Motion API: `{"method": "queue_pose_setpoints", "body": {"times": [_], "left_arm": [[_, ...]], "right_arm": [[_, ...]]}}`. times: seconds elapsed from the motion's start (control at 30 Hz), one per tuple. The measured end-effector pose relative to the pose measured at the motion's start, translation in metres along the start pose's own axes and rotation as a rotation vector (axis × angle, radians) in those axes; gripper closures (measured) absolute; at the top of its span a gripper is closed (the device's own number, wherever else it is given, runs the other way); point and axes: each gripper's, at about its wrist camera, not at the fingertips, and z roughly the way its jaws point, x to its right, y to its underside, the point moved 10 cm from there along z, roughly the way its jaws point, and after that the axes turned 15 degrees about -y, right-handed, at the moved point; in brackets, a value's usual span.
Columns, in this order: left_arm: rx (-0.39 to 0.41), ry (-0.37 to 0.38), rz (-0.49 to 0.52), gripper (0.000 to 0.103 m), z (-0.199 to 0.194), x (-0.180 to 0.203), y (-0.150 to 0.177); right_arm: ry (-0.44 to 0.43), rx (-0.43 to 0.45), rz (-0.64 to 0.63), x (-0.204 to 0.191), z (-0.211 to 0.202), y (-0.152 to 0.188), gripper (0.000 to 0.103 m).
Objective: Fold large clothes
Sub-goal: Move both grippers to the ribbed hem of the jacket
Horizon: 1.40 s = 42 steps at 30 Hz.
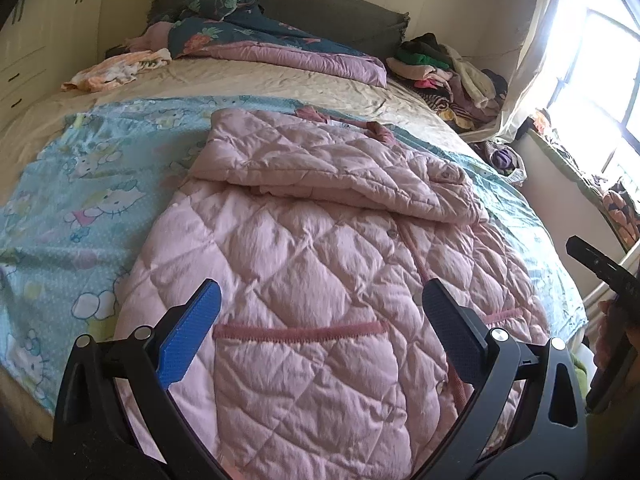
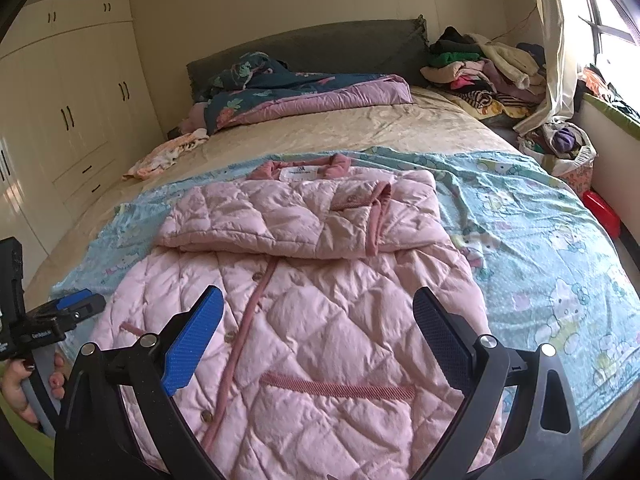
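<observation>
A pink quilted jacket (image 1: 320, 248) lies buttoned on a blue cartoon sheet (image 1: 92, 184) on the bed, both sleeves folded across its chest. It also shows in the right wrist view (image 2: 304, 288), collar at the far end. My left gripper (image 1: 320, 300) is open and empty, held above the jacket's hem by a pocket. My right gripper (image 2: 318, 308) is open and empty, also above the lower half. The other gripper shows at the right edge of the left wrist view (image 1: 600, 272) and at the left edge of the right wrist view (image 2: 60, 312).
A dark floral quilt (image 2: 280, 92) lies at the headboard. A heap of clothes (image 2: 480, 68) sits at the far right corner. A small peach garment (image 2: 168, 152) lies at the far left. Wardrobes (image 2: 68, 120) stand left, a window (image 1: 592, 60) right.
</observation>
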Motion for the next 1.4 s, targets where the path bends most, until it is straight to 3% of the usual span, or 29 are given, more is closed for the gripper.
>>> {"method": "queue_pose_setpoints", "body": {"times": [0.47, 0.9, 1.4], "left_arm": [[-0.028, -0.067, 0.013, 0.009, 0.0, -0.032, 0.03], [-0.082, -0.13, -0.036, 0.009, 0.008, -0.077, 0.059], [-0.14, -0.165, -0.071, 0.009, 0.009, -0.12, 0.097]], "right_arm": [[0.063, -0.07, 0.01, 0.029, -0.016, 0.043, 0.008], [0.099, -0.14, 0.04, 0.056, -0.024, 0.084, 0.008], [0.12, -0.166, 0.049, 0.072, -0.033, 0.103, 0.008]]}}
